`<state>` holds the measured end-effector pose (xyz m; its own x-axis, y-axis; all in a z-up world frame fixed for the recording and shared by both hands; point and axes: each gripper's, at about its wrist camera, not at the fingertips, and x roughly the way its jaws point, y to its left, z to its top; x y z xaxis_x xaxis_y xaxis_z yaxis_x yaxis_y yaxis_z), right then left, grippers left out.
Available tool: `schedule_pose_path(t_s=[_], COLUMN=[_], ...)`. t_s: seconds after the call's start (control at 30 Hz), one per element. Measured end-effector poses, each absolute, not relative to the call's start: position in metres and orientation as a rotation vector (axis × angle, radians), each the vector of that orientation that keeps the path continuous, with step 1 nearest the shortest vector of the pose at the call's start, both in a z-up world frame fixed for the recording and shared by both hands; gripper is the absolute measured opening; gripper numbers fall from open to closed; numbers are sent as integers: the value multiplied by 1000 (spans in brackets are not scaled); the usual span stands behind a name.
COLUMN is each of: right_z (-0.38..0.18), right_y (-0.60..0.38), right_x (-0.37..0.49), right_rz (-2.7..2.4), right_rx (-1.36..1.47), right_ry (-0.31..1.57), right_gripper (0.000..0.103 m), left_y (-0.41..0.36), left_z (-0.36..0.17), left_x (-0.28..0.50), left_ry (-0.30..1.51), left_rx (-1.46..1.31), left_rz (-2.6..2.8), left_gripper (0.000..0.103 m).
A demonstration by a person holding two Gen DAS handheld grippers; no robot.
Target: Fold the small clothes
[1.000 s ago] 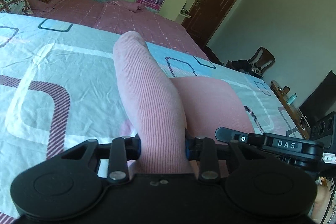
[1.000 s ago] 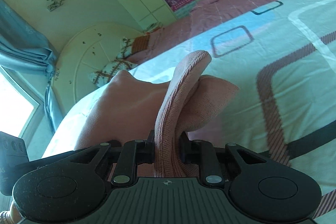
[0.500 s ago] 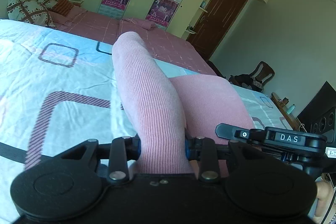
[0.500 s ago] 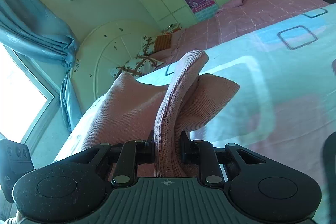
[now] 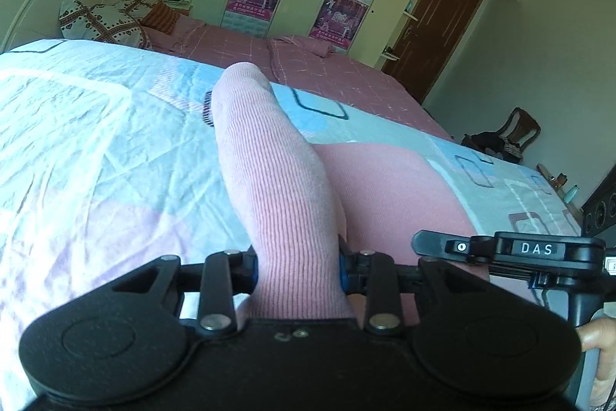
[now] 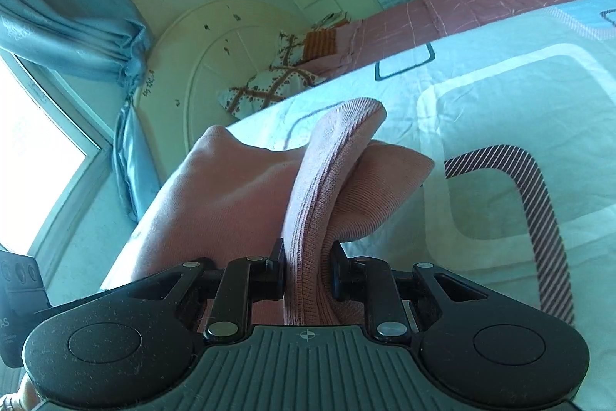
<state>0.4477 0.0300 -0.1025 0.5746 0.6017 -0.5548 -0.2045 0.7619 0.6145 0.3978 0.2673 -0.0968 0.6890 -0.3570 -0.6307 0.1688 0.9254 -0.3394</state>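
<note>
A small pink knit garment (image 5: 277, 187) is held up over the bed by both grippers. My left gripper (image 5: 298, 262) is shut on one ribbed edge, which stands up between the jaws; the rest of the cloth (image 5: 389, 195) stretches right toward the other gripper's body (image 5: 535, 249). In the right wrist view my right gripper (image 6: 308, 274) is shut on another ribbed edge of the garment (image 6: 327, 180), with smooth pink cloth (image 6: 215, 195) spreading left below it.
The bed is covered by a white and pale blue sheet with rounded-square patterns (image 5: 96, 141) (image 6: 500, 126). A pink checked blanket (image 5: 308, 64), pillows (image 6: 269, 83) and a cream headboard (image 6: 215, 37) lie beyond. A wardrobe, a brown door (image 5: 435, 26) and a chair (image 5: 516, 130) stand farther off.
Both grippers have swung across the bed with the garment still gripped; the view has turned toward the headboard and the sheet pattern has shifted under them. The grips have not changed.
</note>
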Motion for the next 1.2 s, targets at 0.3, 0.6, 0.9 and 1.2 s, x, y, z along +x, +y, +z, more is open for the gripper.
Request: schedule_pose_path(t_s=[0.3, 0.6, 0.9, 1.2], right_z=[-159, -127, -125, -140], right_y=[13, -3, 53, 60], right_x=[465, 463, 493, 491], right_rz=[460, 403, 409, 339], right_rx=[537, 488, 332, 190], right_ry=[923, 823, 809, 840], right_gripper=[22, 28, 28, 27], left_y=[289, 294, 285, 282], left_z=[-140, -100, -134, -120], left_x=[406, 401, 433, 416], left_ry=[785, 668, 756, 749], left_rx=[-283, -298, -288, -251], left_rz=[-220, -193, -131, -109], left_gripper=[67, 63, 64, 62])
